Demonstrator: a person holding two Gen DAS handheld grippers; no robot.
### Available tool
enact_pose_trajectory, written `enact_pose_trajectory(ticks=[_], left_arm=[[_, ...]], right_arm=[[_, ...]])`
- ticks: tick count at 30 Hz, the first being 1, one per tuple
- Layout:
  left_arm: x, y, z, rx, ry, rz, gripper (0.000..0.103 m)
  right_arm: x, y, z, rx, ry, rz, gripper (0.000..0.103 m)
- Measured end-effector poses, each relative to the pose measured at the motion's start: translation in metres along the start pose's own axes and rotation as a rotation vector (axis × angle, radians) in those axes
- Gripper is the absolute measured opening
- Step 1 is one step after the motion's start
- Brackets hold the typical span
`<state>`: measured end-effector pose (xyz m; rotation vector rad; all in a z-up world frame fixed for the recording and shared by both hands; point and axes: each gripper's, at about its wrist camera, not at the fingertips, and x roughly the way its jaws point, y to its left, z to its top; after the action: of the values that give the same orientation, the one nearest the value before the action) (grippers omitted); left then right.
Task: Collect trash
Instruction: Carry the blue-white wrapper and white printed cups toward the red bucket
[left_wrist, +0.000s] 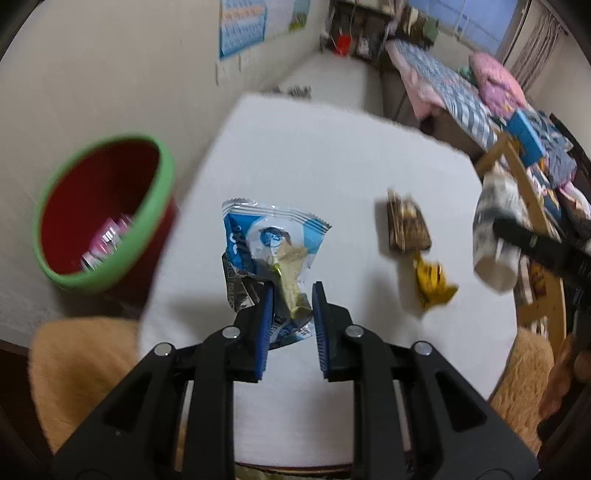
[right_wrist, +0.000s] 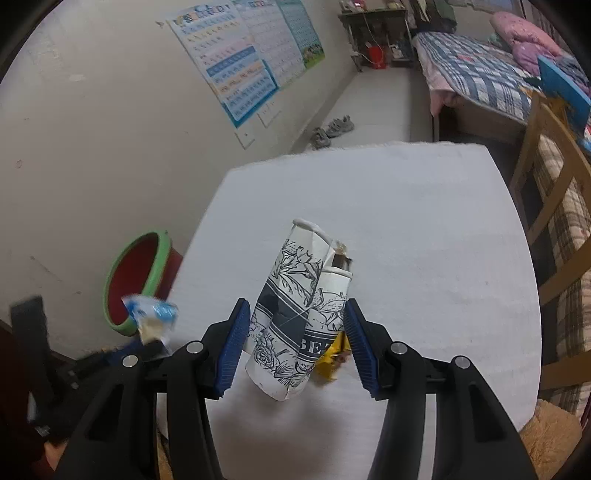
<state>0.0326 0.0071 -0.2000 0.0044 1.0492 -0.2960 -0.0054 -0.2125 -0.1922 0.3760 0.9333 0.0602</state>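
The wrapper (left_wrist: 271, 240) is glossy, crinkled plastic film. The cup (right_wrist: 295, 314) is matt printed paper, creased. The worktop (left_wrist: 314, 158) wears a matt, finely textured white cloth. The bin (left_wrist: 107, 210) is smooth plastic. The chair (right_wrist: 546, 206) is bare wood.

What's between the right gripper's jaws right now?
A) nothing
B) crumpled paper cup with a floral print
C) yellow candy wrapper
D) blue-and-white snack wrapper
B: in the right wrist view the right gripper has its jaws closed on the crumpled paper cup, lifted off the white table; the blue-and-white snack wrapper sits in the left gripper, and the yellow candy wrapper lies on the table.
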Motion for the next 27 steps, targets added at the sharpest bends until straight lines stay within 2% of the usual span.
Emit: enact_pose_trajectory(ticks=[6, 11, 17, 27], left_arm=[[-0.034, 0.007, 0.02, 0.002, -0.117, 0.046, 0.02], [-0.049, 0.012, 0.029, -0.002, -0.17, 0.061, 0.02], [-0.058, 0.018, 0.032, -0.006, -0.203, 0.084, 0.02], [-0.061, 0.038, 0.032, -0.047, -0.217, 0.115, 0.02]], right_arm=[[-0.005, 0.021, 0.005, -0.056, -0.014, 0.013, 0.051], [-0.006, 0.036, 0.007, -0.093, -0.015, 0.027, 0.051], [-0.003, 0.051, 0.013, -0.138, -0.013, 0.042, 0.051], [0.007, 0.076, 0.014, -0.206, 0.007, 0.054, 0.051]])
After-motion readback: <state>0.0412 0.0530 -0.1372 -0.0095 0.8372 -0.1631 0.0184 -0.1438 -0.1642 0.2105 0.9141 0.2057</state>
